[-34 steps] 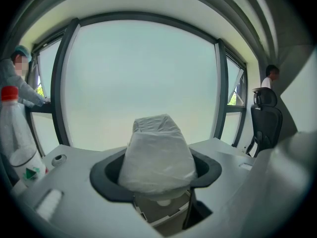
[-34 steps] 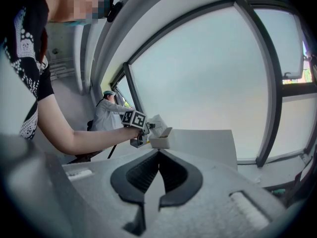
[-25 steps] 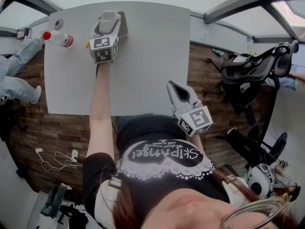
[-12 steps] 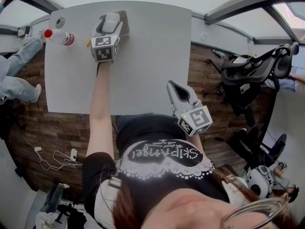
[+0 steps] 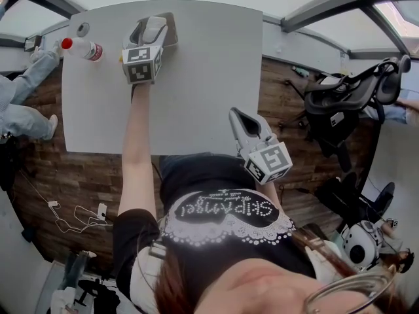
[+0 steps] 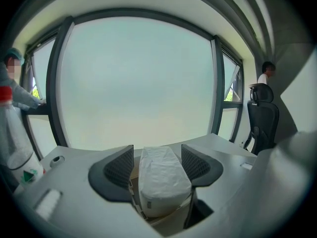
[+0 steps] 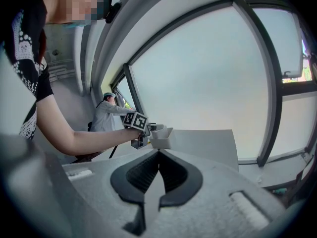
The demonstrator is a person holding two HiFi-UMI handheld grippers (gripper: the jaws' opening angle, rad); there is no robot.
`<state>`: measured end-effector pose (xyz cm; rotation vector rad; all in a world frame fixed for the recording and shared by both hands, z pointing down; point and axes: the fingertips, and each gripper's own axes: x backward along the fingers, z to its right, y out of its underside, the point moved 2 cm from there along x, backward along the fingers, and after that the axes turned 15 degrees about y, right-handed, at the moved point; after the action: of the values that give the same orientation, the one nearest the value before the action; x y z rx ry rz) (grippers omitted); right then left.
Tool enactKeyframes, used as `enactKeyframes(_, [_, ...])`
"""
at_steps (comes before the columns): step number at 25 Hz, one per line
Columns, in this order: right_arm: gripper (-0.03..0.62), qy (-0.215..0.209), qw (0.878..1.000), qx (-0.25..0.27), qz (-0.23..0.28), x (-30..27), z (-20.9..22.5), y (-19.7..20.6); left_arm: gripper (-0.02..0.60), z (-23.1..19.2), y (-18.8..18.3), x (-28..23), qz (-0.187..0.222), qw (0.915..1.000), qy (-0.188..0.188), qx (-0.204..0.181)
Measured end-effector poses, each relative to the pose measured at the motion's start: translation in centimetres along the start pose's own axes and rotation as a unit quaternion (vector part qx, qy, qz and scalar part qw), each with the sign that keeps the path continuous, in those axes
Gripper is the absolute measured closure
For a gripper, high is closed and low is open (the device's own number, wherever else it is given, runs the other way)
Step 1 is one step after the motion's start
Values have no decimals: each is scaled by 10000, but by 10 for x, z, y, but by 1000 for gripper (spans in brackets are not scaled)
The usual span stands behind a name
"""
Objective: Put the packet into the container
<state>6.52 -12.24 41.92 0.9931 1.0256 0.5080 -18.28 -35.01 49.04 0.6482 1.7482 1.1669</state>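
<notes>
The packet [image 6: 162, 177], white and soft-looking, stands lengthwise between the jaws of the left gripper [image 6: 158, 155], with its lower end down inside the open top of the container [image 6: 134, 195]. It looks lowered part way in rather than dropped, probably so that it goes in straight between the walls. The jaws stand about a packet's width apart and press on its two sides, so the grip appears to be on and the packet not yet let go. The container sits at the far edge of the table [image 5: 196, 77], which explains the person's left arm being stretched right across the top. The right gripper [image 7: 159, 153] hangs back near the table's near edge, well apart from the container. Its jaws are together with nothing between them, and it seems to be simply out of the way. A bottle [image 5: 82, 50] with a red cap lies near the far left corner, beside the container but apart from it.
</notes>
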Motion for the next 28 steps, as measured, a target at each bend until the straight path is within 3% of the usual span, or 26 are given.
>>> enactKeyframes(2, [599,0,10000,11,34,1,-1,-1,319,0,-4,5,43,10000,-18,-40])
enactKeyframes(4, [599,5,10000,27,64,3,-2,-2,470,1,-11,10,159,9998,-79,-79])
enactKeyframes(6, [599,7,9999,43,94,5,-2,-3,575,0,-17,16,279,9994,-196,-110])
enactKeyframes(16, [599,-23,9997,89,222,11,-2,-6,588,8,-47,45,587,9966,-487,-327])
enactKeyframes(28, [599,-253,9988,185,383,19,-16,-9,588,39,-67,85,857,9921,-522,-753])
